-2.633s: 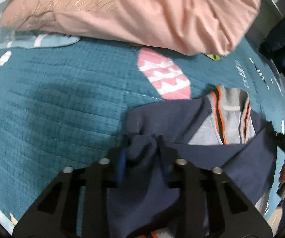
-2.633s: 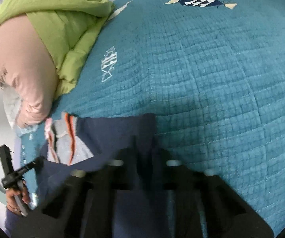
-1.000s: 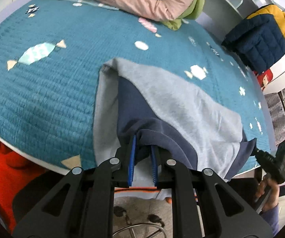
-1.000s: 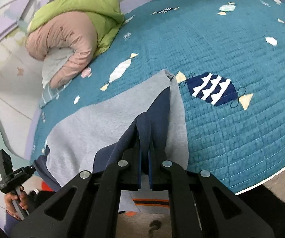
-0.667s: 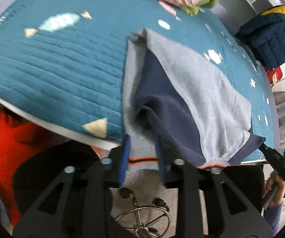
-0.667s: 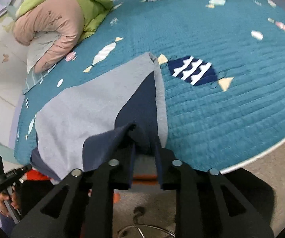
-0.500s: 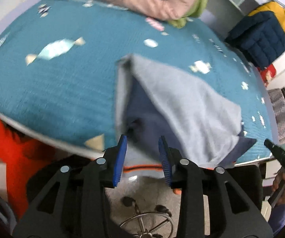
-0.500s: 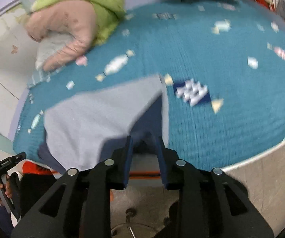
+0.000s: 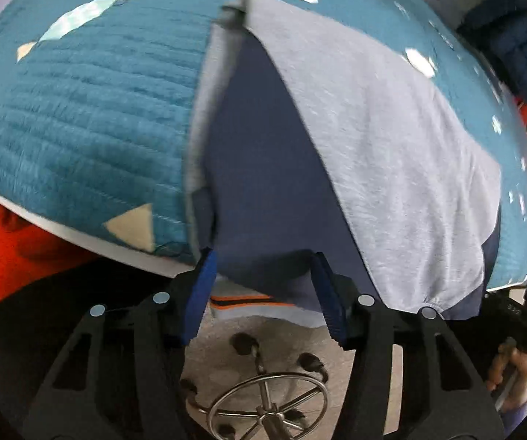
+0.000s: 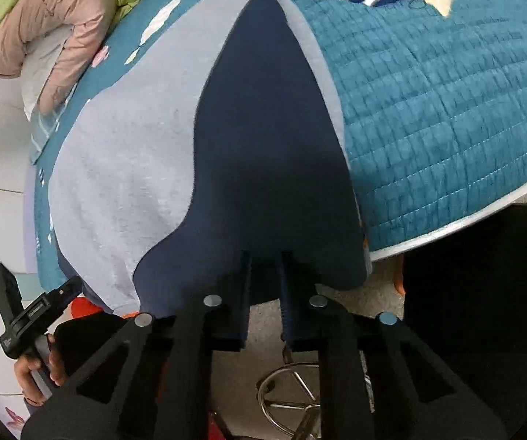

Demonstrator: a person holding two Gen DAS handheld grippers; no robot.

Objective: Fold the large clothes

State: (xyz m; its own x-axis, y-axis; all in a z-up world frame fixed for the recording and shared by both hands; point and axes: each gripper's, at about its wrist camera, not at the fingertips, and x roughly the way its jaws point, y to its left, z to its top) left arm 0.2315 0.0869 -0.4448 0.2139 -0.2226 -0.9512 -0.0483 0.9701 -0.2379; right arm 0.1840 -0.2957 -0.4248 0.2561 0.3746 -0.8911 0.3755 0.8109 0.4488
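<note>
Navy and pale grey fleece make up the garment, a large sweatshirt lying on the teal quilted bed cover with its grey inner face turned up over most of its width and a navy wedge showing at each side. An orange-striped rib hem hangs off the near edge of the bed at six o'clock in the left view. Its long axis runs along that near edge, from the left claw toward the right claw, while each navy wedge tapers to a point at twelve o'clock. No brand, label or writing can be read on it. The left claw's jaws have just been opening and stand wide apart, with the navy edge drooping between the blue pads but not pressed. The right claw's jaws have just been closing to a narrow gap at the navy edge; whether they pinch the cloth I cannot tell.
</note>
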